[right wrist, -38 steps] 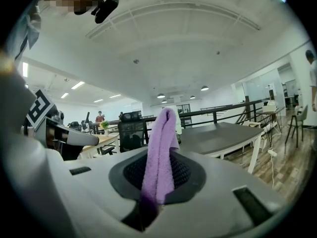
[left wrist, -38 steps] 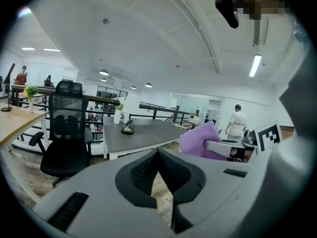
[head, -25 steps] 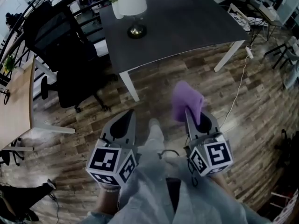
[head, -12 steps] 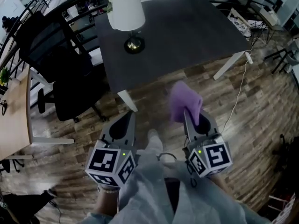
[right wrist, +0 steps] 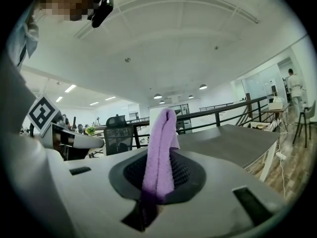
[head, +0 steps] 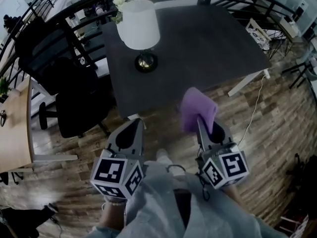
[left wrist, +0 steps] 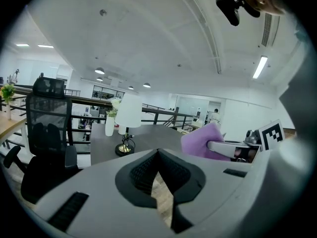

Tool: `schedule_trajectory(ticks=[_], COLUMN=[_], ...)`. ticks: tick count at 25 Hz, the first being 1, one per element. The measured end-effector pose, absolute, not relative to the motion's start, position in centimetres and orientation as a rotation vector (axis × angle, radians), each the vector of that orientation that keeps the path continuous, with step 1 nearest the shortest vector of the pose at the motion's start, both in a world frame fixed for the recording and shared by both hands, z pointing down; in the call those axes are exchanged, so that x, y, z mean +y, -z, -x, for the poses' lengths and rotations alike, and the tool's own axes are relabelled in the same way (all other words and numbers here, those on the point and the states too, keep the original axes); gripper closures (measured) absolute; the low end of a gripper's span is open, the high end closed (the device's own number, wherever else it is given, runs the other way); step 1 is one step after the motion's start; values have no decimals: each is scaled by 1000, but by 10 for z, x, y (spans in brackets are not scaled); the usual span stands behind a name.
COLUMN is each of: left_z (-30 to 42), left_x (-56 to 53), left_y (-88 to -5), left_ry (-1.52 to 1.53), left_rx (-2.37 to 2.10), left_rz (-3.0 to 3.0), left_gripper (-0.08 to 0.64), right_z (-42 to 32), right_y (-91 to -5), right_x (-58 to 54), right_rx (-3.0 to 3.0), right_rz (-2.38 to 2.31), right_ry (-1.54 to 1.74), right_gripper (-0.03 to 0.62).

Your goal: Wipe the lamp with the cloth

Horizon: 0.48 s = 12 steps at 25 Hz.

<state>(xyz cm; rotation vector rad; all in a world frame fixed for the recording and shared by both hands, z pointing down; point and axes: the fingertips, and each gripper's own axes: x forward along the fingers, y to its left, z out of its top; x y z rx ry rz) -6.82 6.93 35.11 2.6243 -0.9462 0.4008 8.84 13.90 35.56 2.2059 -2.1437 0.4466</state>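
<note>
Head view: left gripper (head: 136,124) and right gripper (head: 202,123) are side by side above the wood floor (head: 267,128), just short of the dark table (head: 208,38). The lamp (head: 140,31) stands upright on the table's left part, white shade over a round base, well apart from both grippers. A black office chair (head: 74,103) is left of the table. Left gripper view: jaws closed tip to tip, nothing between them; the lamp is ahead and slightly left. Right gripper view: jaws clenched on the purple cloth (head: 197,108), a folded strip sticking up past the tips, with the table behind on the right.
</note>
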Motion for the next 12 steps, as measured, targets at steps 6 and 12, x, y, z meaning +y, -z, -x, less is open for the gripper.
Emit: schedule_trajectory(ticks=[6,12], left_z=[60,58], left_x=[28,-1], left_y=[-349,-353], left_ry=[-378,-370], left_rx=[-976,-991], left_rz=[-2622,-2618], left_gripper=[551,551], right_z=[-98,-102], right_y=[-354,-355], right_x=[95,61], right_rx=[-2167,-2181], right_rz=[-2187,-2168], right_ry=[-417,-398], right_gripper=[541,541])
